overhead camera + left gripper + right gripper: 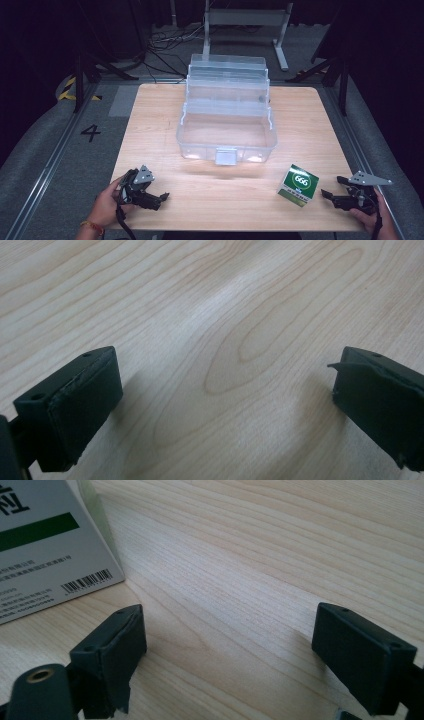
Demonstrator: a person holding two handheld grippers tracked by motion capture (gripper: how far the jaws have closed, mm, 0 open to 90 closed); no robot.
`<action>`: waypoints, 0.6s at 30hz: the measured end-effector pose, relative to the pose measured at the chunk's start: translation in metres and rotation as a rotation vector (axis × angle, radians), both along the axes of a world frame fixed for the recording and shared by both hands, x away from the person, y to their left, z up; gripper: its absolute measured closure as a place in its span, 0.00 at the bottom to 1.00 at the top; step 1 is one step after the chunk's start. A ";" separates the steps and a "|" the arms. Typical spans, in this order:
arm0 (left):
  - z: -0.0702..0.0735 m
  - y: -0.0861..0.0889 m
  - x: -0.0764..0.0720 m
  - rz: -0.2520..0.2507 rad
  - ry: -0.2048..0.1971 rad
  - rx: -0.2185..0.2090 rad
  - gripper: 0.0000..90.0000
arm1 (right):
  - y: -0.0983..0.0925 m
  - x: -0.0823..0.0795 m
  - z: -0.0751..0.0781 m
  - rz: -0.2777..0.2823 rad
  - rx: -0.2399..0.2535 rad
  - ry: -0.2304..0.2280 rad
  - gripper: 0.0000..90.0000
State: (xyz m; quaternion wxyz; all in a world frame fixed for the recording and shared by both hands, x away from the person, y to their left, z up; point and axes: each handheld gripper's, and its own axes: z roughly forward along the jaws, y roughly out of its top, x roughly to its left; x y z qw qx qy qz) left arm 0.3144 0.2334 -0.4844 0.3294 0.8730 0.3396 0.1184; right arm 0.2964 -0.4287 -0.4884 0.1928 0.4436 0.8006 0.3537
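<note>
A small green and white carton marked 666 stands on the wooden table near the front right. My right gripper rests just right of it, jaws pointing at it and open; in the right gripper view the carton sits at the upper left, beyond the left jaw of the gripper, with bare wood between the jaws. My left gripper lies at the front left in a hand. Its jaws stand wide apart in the left gripper view, with nothing between them.
A clear plastic tiered storage box stands opened in the middle of the table, latch facing me, its trays stepped up toward the back. Stands, cables and a metal frame surround the table on the dark floor.
</note>
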 end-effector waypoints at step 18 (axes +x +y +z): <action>0.002 -0.038 0.015 -0.090 0.010 0.023 0.01 | 0.003 0.006 0.012 0.008 -0.068 0.030 0.27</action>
